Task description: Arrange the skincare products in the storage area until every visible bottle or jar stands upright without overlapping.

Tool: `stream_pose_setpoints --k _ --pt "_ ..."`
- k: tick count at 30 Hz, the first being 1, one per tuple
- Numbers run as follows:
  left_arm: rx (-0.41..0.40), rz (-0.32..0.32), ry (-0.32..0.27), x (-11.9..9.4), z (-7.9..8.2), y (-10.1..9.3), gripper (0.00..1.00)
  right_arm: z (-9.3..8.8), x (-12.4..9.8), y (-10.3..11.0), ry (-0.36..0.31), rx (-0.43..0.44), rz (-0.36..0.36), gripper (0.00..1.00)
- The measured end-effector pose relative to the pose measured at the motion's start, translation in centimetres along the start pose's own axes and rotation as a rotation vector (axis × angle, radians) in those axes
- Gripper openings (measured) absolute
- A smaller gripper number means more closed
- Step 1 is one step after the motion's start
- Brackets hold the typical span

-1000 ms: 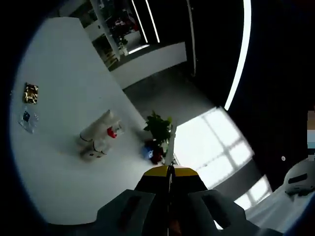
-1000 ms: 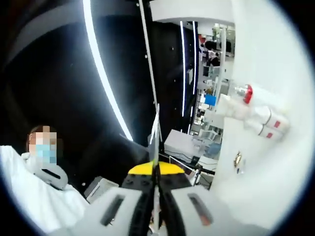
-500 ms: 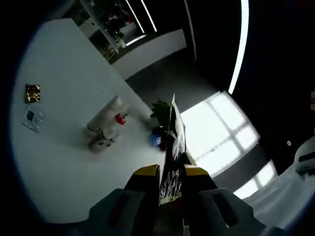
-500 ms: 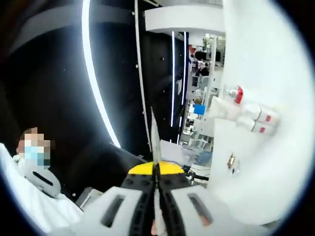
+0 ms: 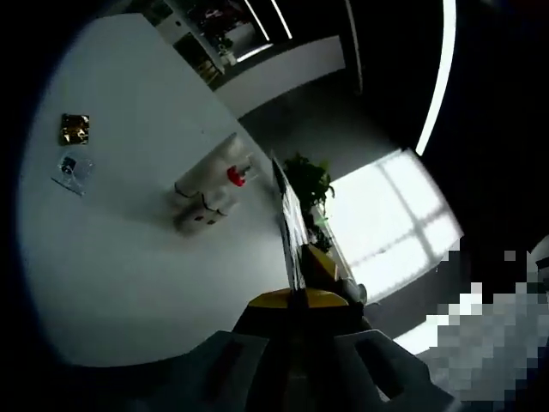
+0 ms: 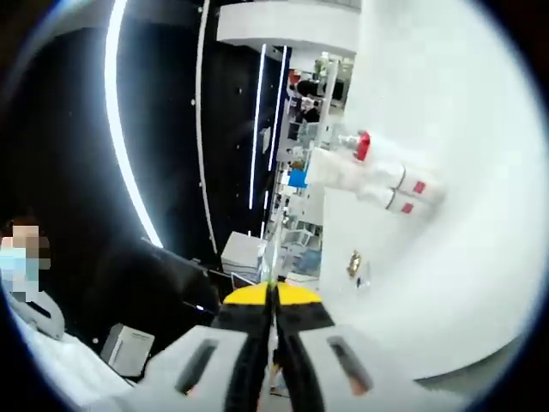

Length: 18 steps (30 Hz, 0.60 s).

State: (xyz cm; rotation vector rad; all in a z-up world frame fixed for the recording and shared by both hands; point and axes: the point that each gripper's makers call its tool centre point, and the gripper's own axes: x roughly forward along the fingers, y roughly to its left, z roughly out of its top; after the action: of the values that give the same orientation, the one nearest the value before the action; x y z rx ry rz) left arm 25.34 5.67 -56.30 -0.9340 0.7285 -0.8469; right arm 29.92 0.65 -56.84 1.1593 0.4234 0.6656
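Observation:
Two or three white skincare bottles [image 5: 208, 194] lie on their sides, close together, on the white table [image 5: 129, 257]; one has a red cap [image 5: 233, 176]. In the right gripper view the same bottles [image 6: 377, 176] lie far ahead, their red cap [image 6: 363, 144] pointing left. My left gripper [image 5: 296, 296] is shut on a flat printed packet [image 5: 290, 227] that sticks up, well short of the bottles. A thin flat packet [image 6: 273, 249], seen edge-on, is held in my shut right gripper [image 6: 273, 292].
A gold sachet [image 5: 75, 129] and a clear sachet [image 5: 73, 168] lie on the table's left part; a small sachet [image 6: 353, 264] lies nearer the table edge. A green potted plant [image 5: 309, 180] stands past the table. A person [image 6: 26, 283] is at the left.
Both views have shifted with the hands. The packet in my left gripper has turned from face-on back to nearly edge-on. The bottles have kept their pose on the table.

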Motion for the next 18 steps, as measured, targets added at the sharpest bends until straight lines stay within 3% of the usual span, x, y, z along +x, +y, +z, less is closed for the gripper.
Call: stream_pose_setpoints --k 5,9,13,18 --pt "-0.043 0.027 -0.015 -0.6 0.1 1.2 0.0 -0.9 0.7 -0.5 0.077 -0.153 -0.047 0.05" --pt "-0.087 0.036 -0.062 -1.0 0.5 2.0 0.0 -2.0 1.0 -0.9 0.176 -0.334 -0.082 0.12" --pt "-0.111 0.049 -0.109 -1.3 1.3 2.7 0.0 -3.0 1.2 -0.6 0.216 -0.425 -0.076 0.27" --pt "-0.112 0.062 -0.123 -1.1 1.8 3.5 0.0 -3.5 1.2 -1.0 0.243 -0.553 -0.092 0.44"
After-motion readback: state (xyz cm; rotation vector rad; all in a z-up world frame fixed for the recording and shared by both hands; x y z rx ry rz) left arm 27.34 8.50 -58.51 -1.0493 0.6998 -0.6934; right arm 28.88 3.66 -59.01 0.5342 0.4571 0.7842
